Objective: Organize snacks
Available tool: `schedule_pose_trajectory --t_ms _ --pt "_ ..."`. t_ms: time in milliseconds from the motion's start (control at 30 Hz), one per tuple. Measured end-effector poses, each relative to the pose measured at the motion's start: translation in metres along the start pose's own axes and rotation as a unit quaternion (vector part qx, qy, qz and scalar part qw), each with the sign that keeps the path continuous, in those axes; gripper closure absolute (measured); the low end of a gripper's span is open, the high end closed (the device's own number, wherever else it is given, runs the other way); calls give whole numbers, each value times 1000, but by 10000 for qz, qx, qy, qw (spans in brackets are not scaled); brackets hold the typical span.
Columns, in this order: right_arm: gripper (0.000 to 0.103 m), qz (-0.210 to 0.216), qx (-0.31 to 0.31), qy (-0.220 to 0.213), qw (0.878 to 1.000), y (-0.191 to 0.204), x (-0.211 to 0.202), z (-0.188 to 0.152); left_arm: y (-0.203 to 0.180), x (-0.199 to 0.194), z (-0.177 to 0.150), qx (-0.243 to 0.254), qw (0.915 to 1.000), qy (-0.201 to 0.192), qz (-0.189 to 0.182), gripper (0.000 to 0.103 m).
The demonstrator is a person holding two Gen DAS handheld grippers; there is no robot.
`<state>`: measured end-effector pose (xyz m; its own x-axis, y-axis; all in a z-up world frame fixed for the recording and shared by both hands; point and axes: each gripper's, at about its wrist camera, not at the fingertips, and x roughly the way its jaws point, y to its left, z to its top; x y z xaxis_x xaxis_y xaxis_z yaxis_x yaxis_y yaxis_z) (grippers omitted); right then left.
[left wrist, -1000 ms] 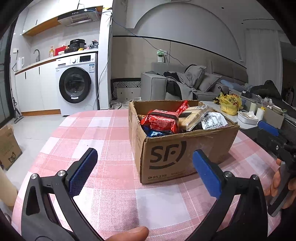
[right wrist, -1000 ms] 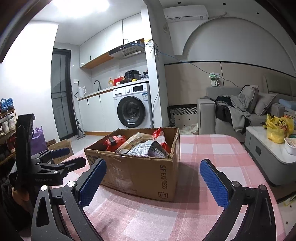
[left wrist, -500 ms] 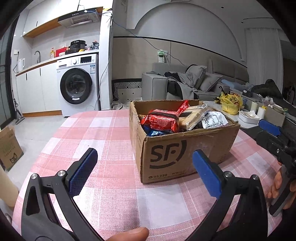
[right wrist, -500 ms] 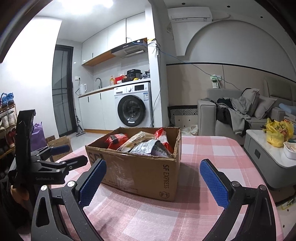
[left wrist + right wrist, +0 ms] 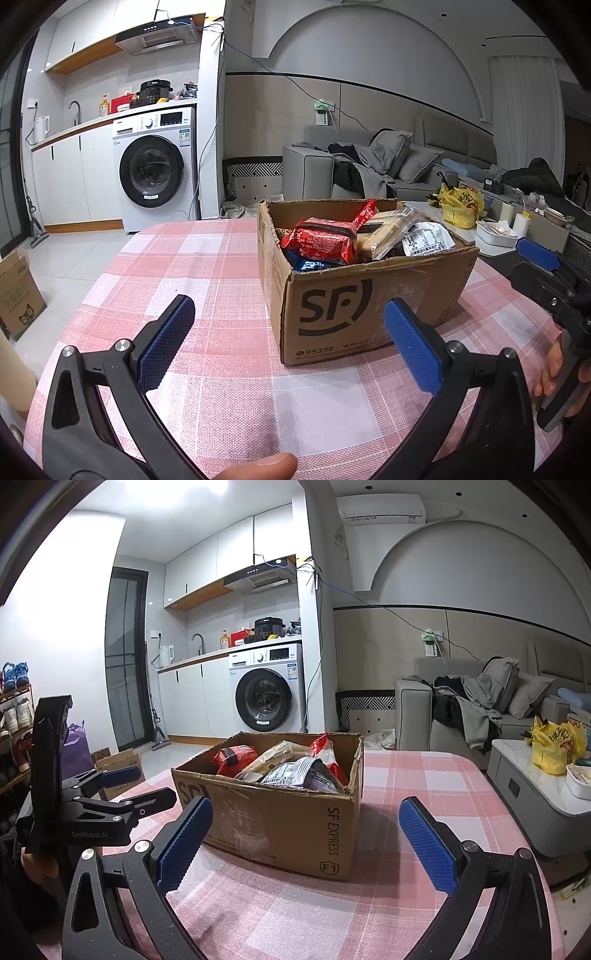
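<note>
an open sf express cardboard box [image 5: 354, 295] sits on a table under a pink and white checked tablecloth [image 5: 207, 280], with its flaps up and snack packets heaped to the rim. in the left wrist view a red foil snack bag [image 5: 319, 243] lies at the near left of the heap, a blue packet [image 5: 310, 264] is tucked under it, a clear-wrapped pack of biscuits [image 5: 384, 232] lies beside it, and a white printed packet [image 5: 426, 240] leans to the right; what lies deeper in the box is hidden. the left gripper [image 5: 288, 334] hangs low over the cloth on the near side of the box, its blue pads spread wide with nothing between them, the right pad lying in front of the box's printed face, though contact is hard to judge. the right gripper [image 5: 306, 834] sits at the box's other near corner, jaws equally wide and holding nothing. each gripper shows at the edge of the other's view. far left stands a washing machine [image 5: 155, 170] under a counter, and far right a grey sofa [image 5: 369, 166] strewn with clothes.
</note>
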<state>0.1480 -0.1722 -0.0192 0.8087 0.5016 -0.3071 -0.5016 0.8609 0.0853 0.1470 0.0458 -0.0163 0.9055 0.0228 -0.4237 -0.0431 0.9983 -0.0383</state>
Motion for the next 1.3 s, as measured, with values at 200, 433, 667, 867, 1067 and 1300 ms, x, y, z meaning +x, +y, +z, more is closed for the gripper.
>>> schedule_pose_trajectory --t_ms 200,433,667,867,1067,1300 --pt "0 -14 9 4 10000 1 0 -1 0 0 0 5 10000 -2 -4 1" --pt "0 -29 -6 10 10000 2 -1 -1 -1 1 0 0 10000 -6 4 1" --pt "0 -26 -8 7 10000 3 -1 -1 -1 1 -1 3 10000 -8 2 1" --pt "0 -24 -8 7 10000 3 -1 0 -2 1 -1 -3 10000 -10 5 1" --pt "0 -33 -10 8 10000 3 -1 -1 -2 1 -1 -2 10000 -19 3 1" --pt "0 -26 -8 13 10000 3 -1 -1 -1 0 -1 -6 10000 -14 10 1"
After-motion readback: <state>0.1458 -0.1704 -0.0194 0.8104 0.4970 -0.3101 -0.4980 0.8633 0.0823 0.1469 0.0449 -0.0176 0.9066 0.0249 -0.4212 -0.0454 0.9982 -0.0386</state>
